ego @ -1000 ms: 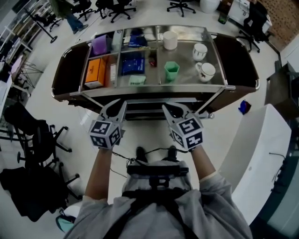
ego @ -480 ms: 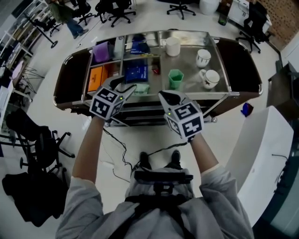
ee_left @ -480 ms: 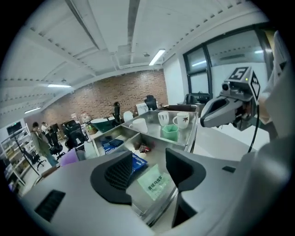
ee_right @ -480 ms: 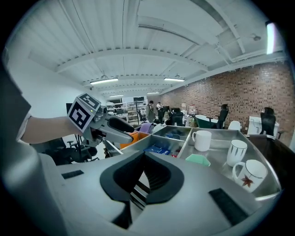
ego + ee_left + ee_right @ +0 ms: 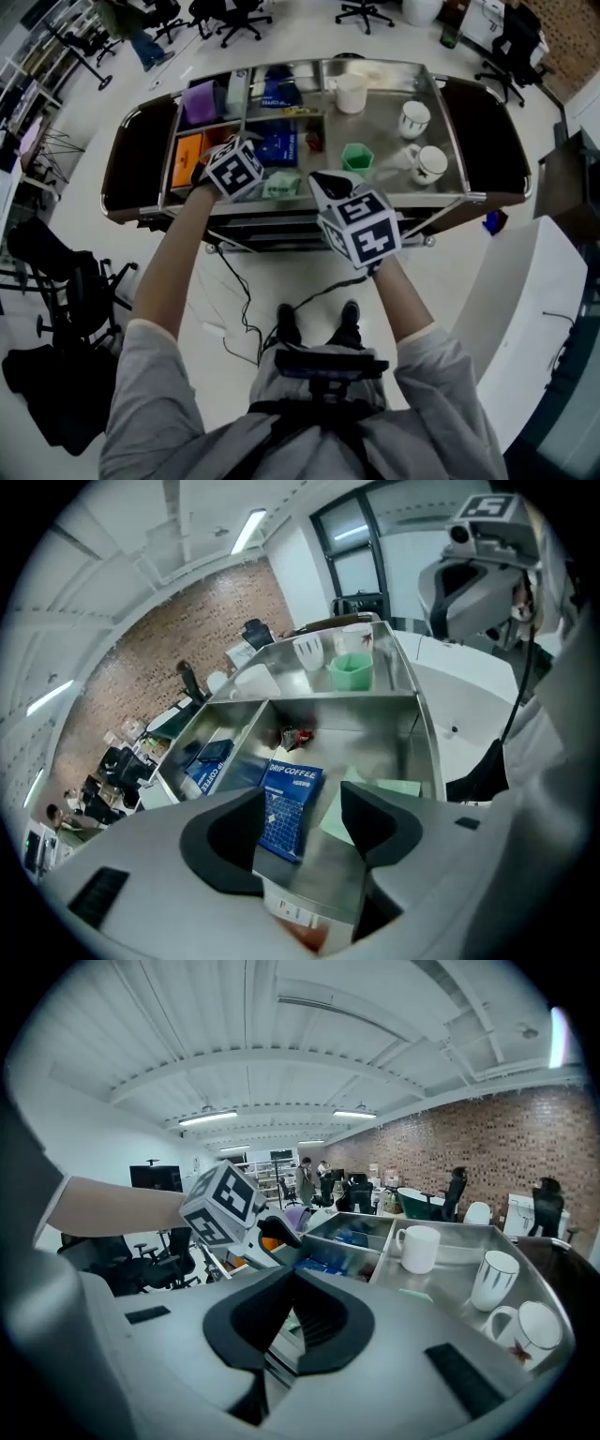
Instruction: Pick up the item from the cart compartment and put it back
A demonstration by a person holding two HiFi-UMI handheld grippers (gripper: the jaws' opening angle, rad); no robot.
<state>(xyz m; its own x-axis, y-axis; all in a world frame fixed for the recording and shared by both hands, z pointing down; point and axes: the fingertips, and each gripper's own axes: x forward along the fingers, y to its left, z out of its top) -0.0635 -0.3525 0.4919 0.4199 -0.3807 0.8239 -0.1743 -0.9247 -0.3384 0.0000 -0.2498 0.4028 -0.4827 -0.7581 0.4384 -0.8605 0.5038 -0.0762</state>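
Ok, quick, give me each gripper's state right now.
Left gripper: open; its jaws have just been opening, and nothing is held between them.
Right gripper: shut, empty.

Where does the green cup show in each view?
Head view: green cup on the steel tray, just beyond the right gripper.
Left gripper view: upper middle, beyond the compartment wall.
Right gripper view: only a pale green sliver, perhaps its rim.
Shared landmark: the steel tray.
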